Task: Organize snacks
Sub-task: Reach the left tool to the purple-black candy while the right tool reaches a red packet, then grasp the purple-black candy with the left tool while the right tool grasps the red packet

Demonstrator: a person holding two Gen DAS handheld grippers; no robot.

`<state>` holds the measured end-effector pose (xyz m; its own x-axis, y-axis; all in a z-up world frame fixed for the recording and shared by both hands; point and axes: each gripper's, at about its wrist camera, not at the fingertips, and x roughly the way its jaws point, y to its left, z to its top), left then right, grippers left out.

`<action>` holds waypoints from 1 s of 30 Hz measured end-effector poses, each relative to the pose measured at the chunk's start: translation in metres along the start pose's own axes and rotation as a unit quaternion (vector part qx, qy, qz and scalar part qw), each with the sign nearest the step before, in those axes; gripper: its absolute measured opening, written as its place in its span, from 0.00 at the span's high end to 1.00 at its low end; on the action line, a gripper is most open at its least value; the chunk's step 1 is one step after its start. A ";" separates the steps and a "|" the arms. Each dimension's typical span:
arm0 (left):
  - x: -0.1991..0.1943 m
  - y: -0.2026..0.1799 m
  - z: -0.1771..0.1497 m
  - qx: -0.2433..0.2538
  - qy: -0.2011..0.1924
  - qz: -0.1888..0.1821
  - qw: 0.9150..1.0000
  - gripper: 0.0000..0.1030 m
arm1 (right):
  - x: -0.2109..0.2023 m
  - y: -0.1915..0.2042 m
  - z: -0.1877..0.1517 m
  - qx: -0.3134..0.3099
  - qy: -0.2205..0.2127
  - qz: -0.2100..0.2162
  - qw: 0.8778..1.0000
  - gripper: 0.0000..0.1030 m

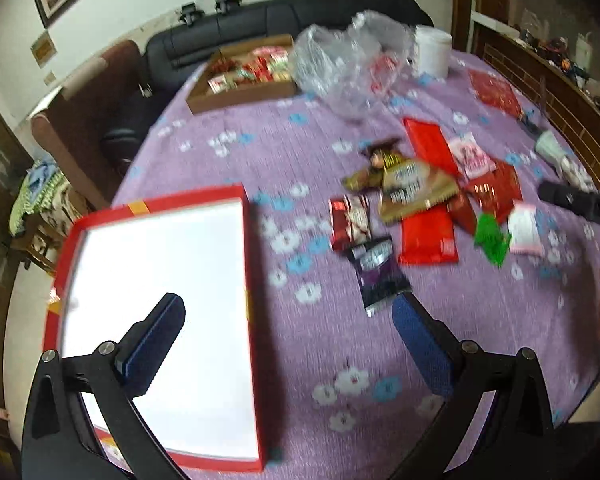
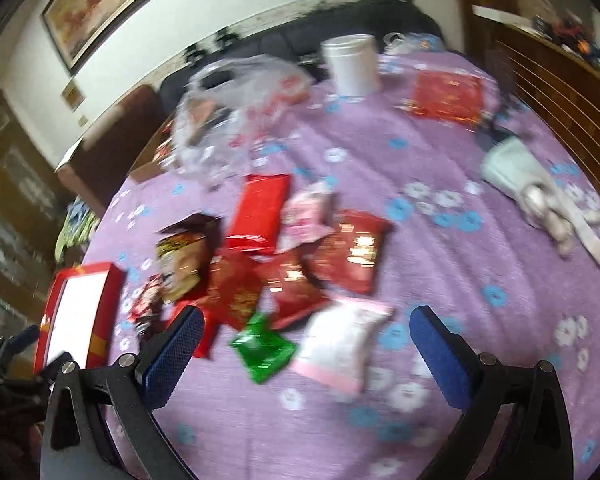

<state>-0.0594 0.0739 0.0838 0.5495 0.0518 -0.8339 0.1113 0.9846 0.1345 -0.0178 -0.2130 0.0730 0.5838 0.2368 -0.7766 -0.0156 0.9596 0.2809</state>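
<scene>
- Purple flower-print cloth (image 1: 228, 152) spread over the bench, with everything lying on it.
- Loose heap of foil snack packets (image 1: 416, 196) on the cloth, well to the right of the red-rimmed shallow box with a white inside (image 1: 160, 280); red, gold, dark purple, green and pale pink wrappers among them, some overlapping.
- Left tongs (image 1: 288, 344) spread wide and holding nothing, one blue pad over the box's white inside, the other just beside the dark purple packet (image 1: 378, 276).
- Right tongs (image 2: 306, 354) likewise wide apart and empty, with the green foil packet (image 2: 262, 350) and the pale pink packet (image 2: 340, 344) lying between the pads.
- Brown cardboard tray of packed snacks (image 1: 240, 98) far beyond the red-rimmed box, next to a crumpled clear plastic bag (image 1: 340, 64).
- White cylindrical tub (image 2: 354, 64) further right of that bag.
</scene>
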 end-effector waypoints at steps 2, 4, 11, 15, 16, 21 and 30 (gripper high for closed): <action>0.005 -0.007 0.000 0.006 0.009 -0.021 1.000 0.00 | 0.003 0.014 -0.001 -0.014 0.002 0.003 1.000 0.00; 0.010 -0.014 0.005 0.023 0.009 -0.023 0.999 0.00 | 0.008 0.024 -0.002 -0.025 0.005 0.005 1.000 0.01; 0.055 -0.032 0.026 -0.012 0.061 -0.049 0.997 0.00 | 0.017 0.010 0.001 -0.039 0.015 -0.011 0.999 0.01; 0.070 -0.040 0.026 -0.031 0.085 -0.025 0.996 0.00 | 0.030 0.001 0.011 -0.058 0.035 -0.022 0.997 0.06; 0.072 -0.040 0.027 -0.040 0.087 -0.022 0.995 0.00 | 0.034 0.001 0.013 -0.061 0.041 -0.020 0.997 0.12; 0.081 -0.035 0.023 -0.074 0.103 -0.005 0.992 0.02 | 0.058 0.008 0.023 -0.090 0.071 -0.033 0.993 0.21; 0.095 -0.018 0.015 -0.115 0.131 -0.024 0.984 0.23 | 0.089 0.017 0.019 -0.110 0.112 -0.048 0.987 0.43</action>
<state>0.0031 0.0585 0.0106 0.3126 0.0156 -0.9497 -0.0747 0.9972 -0.0082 0.0492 -0.1781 0.0193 0.3979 0.1475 -0.9055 -0.1586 0.9832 0.0905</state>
